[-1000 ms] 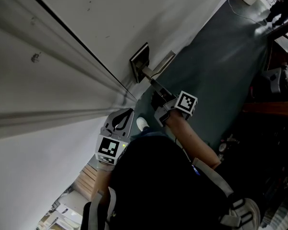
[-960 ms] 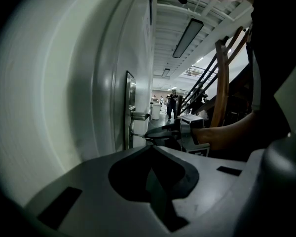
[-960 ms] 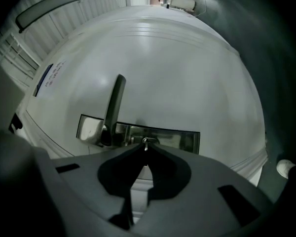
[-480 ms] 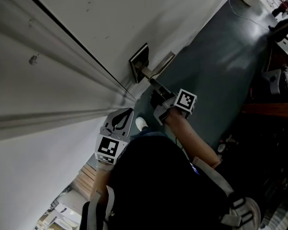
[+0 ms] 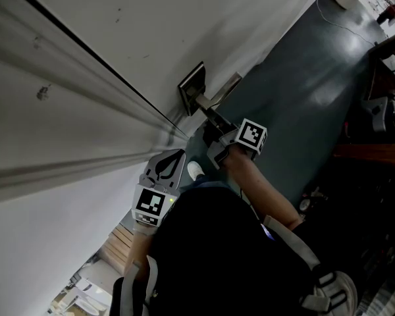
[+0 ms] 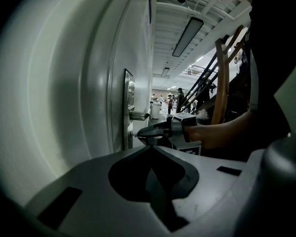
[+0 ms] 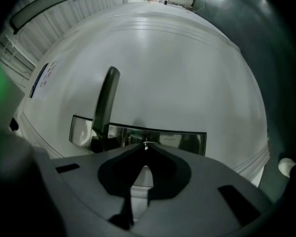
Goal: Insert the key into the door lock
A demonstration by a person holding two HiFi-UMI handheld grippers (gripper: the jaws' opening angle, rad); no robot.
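On the white door point(image 5: 118, 58) sits a metal lock plate point(image 5: 192, 87) with a lever handle point(image 5: 222, 89). My right gripper point(image 5: 207, 125) hovers just off the plate, below the handle, shut on the key. In the right gripper view only the key's small metal tip point(image 7: 146, 144) pokes past the closed jaws, in front of the shiny lock plate point(image 7: 180, 140) and right of the handle point(image 7: 106, 102). The left gripper view shows the right gripper point(image 6: 149, 131) reaching the plate point(image 6: 129, 107) from the side. My left gripper point(image 5: 166, 166) hangs lower beside the door, shut and empty.
Dark floor point(image 5: 303, 78) stretches to the right of the door. A white shoe point(image 5: 195, 170) is beneath the grippers. Wooden slats point(image 5: 122, 242) lie lower left. Dark furniture point(image 5: 375, 110) stands at the right edge, and a wooden frame point(image 6: 222, 78) rises beside the arm.
My right gripper has moved a little up and left, closer to the lock plate. The left gripper has stayed where it was.
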